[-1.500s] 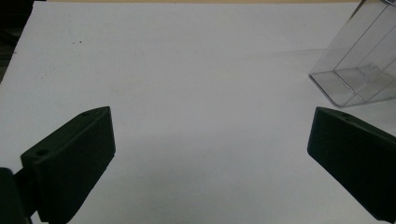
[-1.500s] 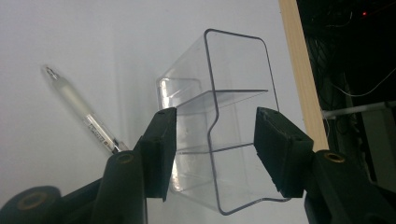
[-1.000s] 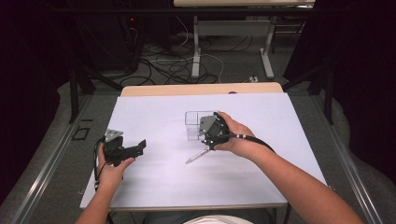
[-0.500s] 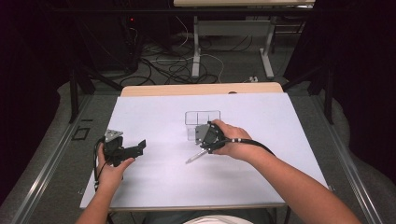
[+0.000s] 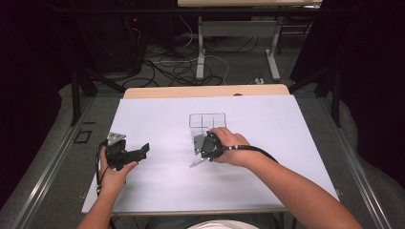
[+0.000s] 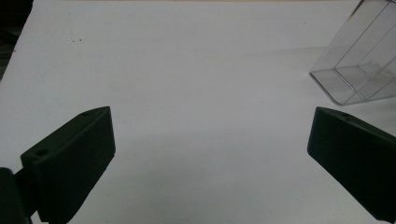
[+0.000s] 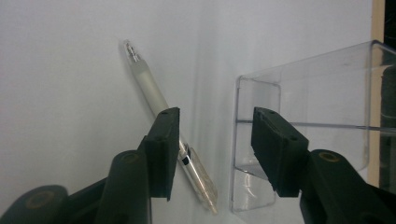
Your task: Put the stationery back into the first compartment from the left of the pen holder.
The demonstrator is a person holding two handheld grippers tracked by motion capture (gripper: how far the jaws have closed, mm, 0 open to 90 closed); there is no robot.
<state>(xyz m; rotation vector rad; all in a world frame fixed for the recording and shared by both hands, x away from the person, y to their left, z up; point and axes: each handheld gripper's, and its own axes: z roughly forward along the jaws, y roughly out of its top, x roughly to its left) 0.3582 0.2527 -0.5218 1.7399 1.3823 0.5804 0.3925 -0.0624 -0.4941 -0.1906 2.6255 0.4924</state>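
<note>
From the high view, the right gripper (image 5: 203, 151) hangs low over the white desk (image 5: 157, 191), pointed down just in front of a clear plastic organizer (image 5: 207, 120) with compartments. A pale pen (image 5: 196, 162) lies on the desk, its end sticking out from under that gripper. The left gripper (image 5: 142, 150) rests well apart, near the left side of the desk.

In the left gripper view, its jaws stand wide, released, with bare desk between them and the organizer's corner (image 6: 359, 70) at upper right.

In the right gripper view, the jaws have just been closing yet are not clenched: nothing lies in the gap. The pen (image 7: 154, 95) runs diagonally behind one jaw, not gripped, just beside the organizer (image 7: 308, 116).
</note>
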